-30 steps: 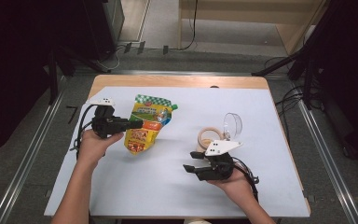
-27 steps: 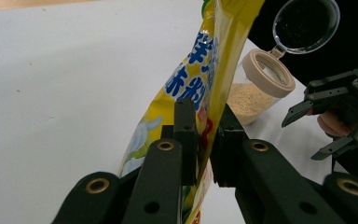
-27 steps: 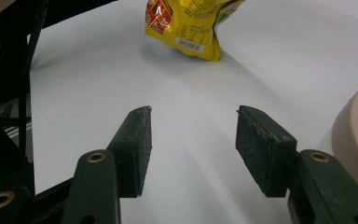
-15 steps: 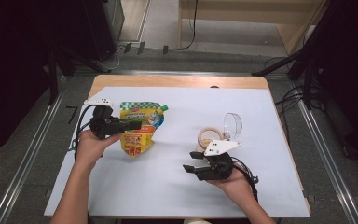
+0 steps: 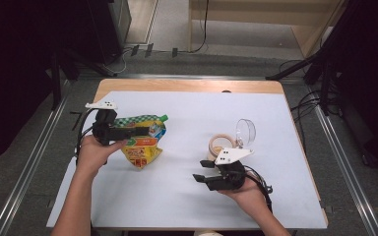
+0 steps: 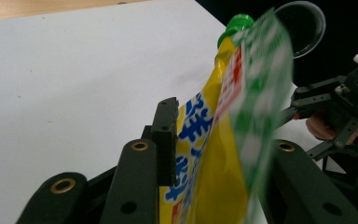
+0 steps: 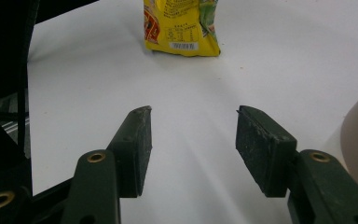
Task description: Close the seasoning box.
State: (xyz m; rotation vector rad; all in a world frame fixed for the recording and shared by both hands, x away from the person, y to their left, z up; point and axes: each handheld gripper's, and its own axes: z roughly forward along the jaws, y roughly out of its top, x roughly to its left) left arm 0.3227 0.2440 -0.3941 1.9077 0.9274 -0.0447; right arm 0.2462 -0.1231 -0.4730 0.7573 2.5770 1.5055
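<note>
Standing on edge on the white table sheet, left of centre, the yellow-green spouted pouch sits between the left gripper jaws, which have just been opening and look loosened around it. Right gripper rests well apart, jaws spread with nothing between, tape roll and clear cup just beyond it.

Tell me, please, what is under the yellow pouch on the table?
The yellow pouch stands on its lower edge on the white table cover, between the jaws of the left claw, which have just been opening. The pouch covers the spot beneath it.
</note>
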